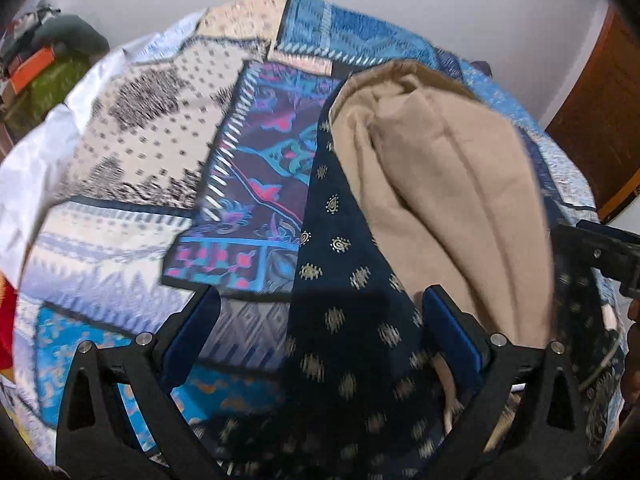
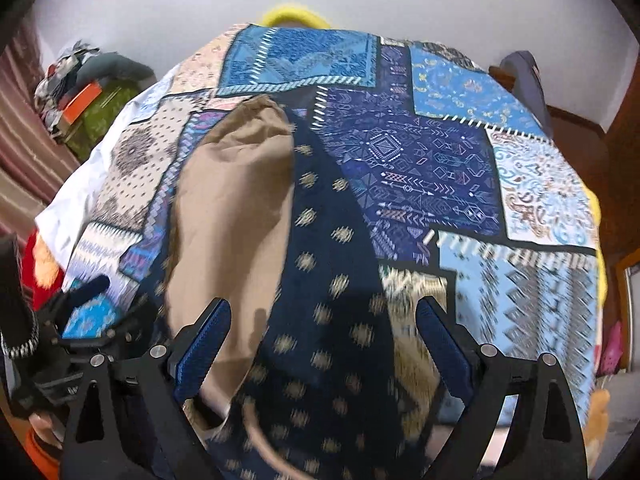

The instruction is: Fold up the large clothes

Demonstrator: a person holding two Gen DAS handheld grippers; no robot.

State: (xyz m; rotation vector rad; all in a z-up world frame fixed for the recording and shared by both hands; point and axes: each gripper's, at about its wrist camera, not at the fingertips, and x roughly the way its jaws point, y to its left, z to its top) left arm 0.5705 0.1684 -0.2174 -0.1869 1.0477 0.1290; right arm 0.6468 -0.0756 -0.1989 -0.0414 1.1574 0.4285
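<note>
Both tongs (image 1: 320, 336) (image 2: 324, 340) stood wide, empty, over navy dotted garment (image 1: 352, 320); soft, limp; grip hem at 6 o'clock.

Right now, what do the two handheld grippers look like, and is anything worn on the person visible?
Both match. The left gripper and right gripper have black angular frames with triangular cut-outs, round silver pivot bolts and ribbed blue pads. In the right wrist view, a dark knitted cuff with a pale flecked edge shows beside the other gripper. No cable can be told on either gripper.
</note>
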